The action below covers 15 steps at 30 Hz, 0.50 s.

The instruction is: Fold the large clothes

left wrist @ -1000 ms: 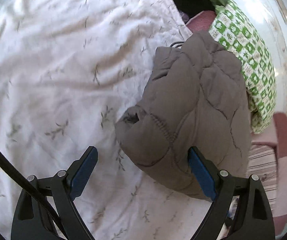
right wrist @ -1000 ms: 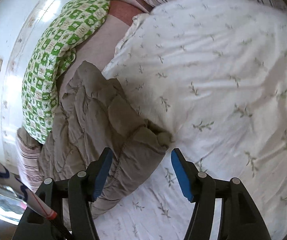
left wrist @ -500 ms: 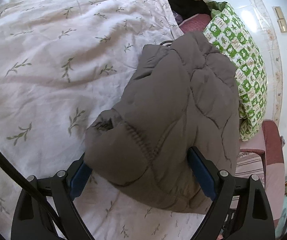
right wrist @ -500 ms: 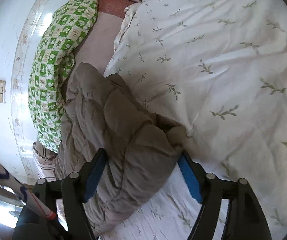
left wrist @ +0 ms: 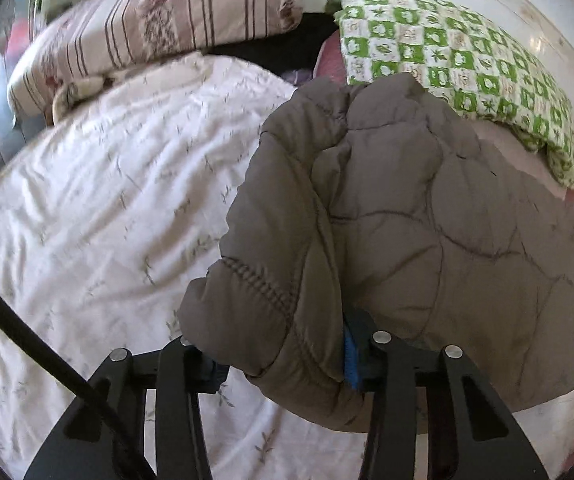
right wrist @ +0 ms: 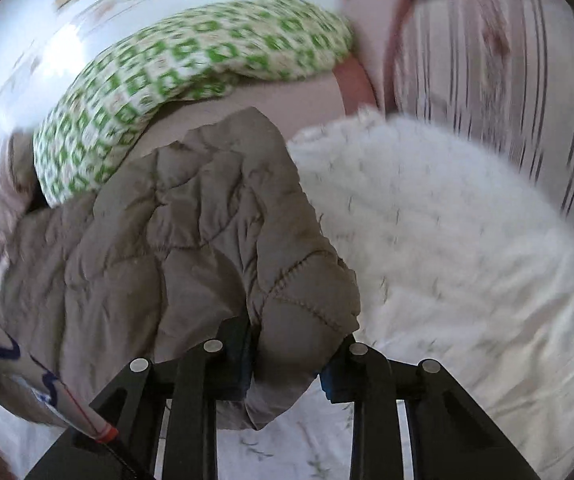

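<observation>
A grey-brown quilted jacket [left wrist: 427,220] lies bunched on the bed, its far part resting toward the green pillow. My left gripper [left wrist: 279,360] has a stitched corner of it between its fingers; the jaws are closing and the blue pad [left wrist: 351,360] presses into the fabric. In the right wrist view the same jacket [right wrist: 167,240] spreads to the left. My right gripper [right wrist: 287,368] clamps another padded corner, jaws closing on it, with the fabric bulging out between the fingers. Both held corners are raised off the duvet. This view is blurred.
The bed is covered by a white duvet with a leaf print [left wrist: 107,200]. A green checked pillow [left wrist: 459,60] lies behind the jacket, a striped pillow [left wrist: 159,20] at the head. A black cable [left wrist: 27,340] crosses the left view. A white rod with a red tip [right wrist: 47,384] sits low left.
Both grippers went from wide open around the jacket's corners to clamped on them. Both have risen and rolled, lifting the corners, so the pillows now show higher in view.
</observation>
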Tool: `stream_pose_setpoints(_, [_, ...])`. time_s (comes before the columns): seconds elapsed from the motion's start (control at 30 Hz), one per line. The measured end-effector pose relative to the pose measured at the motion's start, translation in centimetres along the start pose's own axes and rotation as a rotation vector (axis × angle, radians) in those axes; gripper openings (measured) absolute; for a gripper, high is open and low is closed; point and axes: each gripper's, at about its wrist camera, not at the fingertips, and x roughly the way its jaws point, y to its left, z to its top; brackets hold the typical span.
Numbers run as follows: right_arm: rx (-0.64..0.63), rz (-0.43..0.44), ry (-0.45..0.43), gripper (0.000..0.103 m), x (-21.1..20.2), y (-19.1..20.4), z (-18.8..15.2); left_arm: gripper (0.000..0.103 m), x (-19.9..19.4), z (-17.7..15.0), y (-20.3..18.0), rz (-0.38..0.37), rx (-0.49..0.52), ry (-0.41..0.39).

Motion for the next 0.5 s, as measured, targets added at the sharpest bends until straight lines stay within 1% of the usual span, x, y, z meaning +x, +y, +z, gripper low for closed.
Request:
stream_pose_setpoints(0.13, [-0.055, -0.015, -0.042, 0.025, -1.4, 0.4, 0.3, 0.041, -1.3, 0.5, 0.2, -0.01, 0.01, -0.027])
stream_pose_setpoints(0.3, [-0.073, 0.0, -0.085, 0.025, -4.4, 0.4, 0.8, 0.04, -4.0, 0.5, 0.2, -0.025, 0.027, -0.059])
stream_pose_setpoints(0.5, [-0.065, 0.044, -0.111, 0.025, -9.5, -0.9, 0.0, 0.04, -9.0, -1.4, 1.6, -0.062, 0.002, -0.089])
